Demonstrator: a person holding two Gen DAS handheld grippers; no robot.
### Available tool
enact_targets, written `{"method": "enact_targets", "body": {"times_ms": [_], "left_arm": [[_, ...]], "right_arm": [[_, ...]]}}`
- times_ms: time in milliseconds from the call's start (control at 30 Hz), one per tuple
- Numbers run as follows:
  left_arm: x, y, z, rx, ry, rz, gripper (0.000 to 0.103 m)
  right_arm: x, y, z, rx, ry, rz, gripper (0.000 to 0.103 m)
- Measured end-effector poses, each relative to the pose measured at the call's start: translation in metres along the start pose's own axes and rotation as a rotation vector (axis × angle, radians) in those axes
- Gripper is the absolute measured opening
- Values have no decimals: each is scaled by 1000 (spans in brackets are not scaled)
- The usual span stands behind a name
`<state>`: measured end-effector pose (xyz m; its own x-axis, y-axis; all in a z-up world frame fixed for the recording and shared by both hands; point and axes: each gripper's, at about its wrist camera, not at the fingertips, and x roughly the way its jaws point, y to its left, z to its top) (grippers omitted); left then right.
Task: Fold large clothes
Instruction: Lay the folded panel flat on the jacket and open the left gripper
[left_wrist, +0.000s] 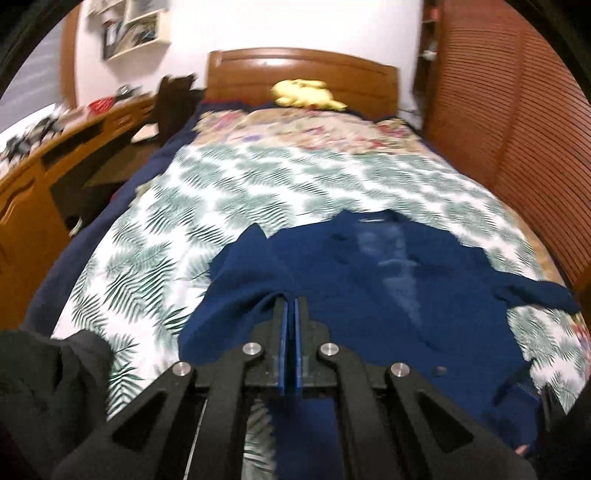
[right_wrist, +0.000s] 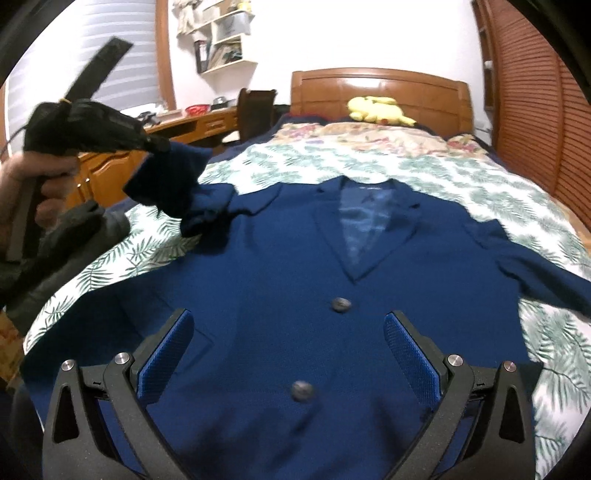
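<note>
Right gripper: the black two-finger gripper with blue textured pads (right_wrist: 288, 354) hangs spread wide over the jacket's lower front, nothing between its fingers.
Jacket: a navy blue buttoned suit jacket (right_wrist: 280, 266) lies face up on the bed, collar toward the headboard, two dark buttons in line down its front.
Left gripper: the second black gripper (left_wrist: 291, 306) is clenched on the jacket's left sleeve (right_wrist: 177, 184), lifting it clear of the bed beside the shoulder; a hand (right_wrist: 40, 177) grips its handle.
Far sleeve: the other sleeve (right_wrist: 546, 273) lies spread out on the cover.
Bedcover: white fabric printed with green leaves (right_wrist: 424, 173).
Beyond: a yellow plush toy (right_wrist: 376, 109) against the brown wooden headboard (right_wrist: 380, 86).
</note>
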<state>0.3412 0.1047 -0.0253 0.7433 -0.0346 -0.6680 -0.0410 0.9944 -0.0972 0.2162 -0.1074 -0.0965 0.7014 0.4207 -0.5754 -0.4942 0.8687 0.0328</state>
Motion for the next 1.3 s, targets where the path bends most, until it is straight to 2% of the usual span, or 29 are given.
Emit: {"method": "enact_targets", "body": {"times_ms": [133, 233, 333, 467, 633, 800, 967, 1100, 1300], "left_arm": [[-15, -47, 2, 65, -15, -45, 0], [-17, -72, -1, 72, 8, -78, 0], [-11, -89, -8, 89, 44, -70, 0], [-5, -100, -25, 115, 94, -116, 3], [-19, -112, -48, 199, 70, -98, 6], [-42, -102, -68, 167, 45, -136, 10], [-54, -73, -93, 95, 42, -155, 11], [-57, -54, -109, 105, 34, -84, 11], [-66, -22, -132, 91, 13, -42, 11]], "right_arm": [[-20, -14, -3, 7, -17, -39, 103], [-31, -24, -3, 22, -27, -53, 103], [-39, -30, -3, 41, -35, -44, 103], [-44, -30, -4, 31, -36, -49, 103], [-43, -30, -9, 20, -23, -50, 103], [-39, -29, -12, 4, -5, -49, 103], [-34, -25, -14, -5, 10, -41, 103], [-27, -20, -18, -10, 23, -47, 103], [-14, -5, -22, -36, 52, -32, 103]]}}
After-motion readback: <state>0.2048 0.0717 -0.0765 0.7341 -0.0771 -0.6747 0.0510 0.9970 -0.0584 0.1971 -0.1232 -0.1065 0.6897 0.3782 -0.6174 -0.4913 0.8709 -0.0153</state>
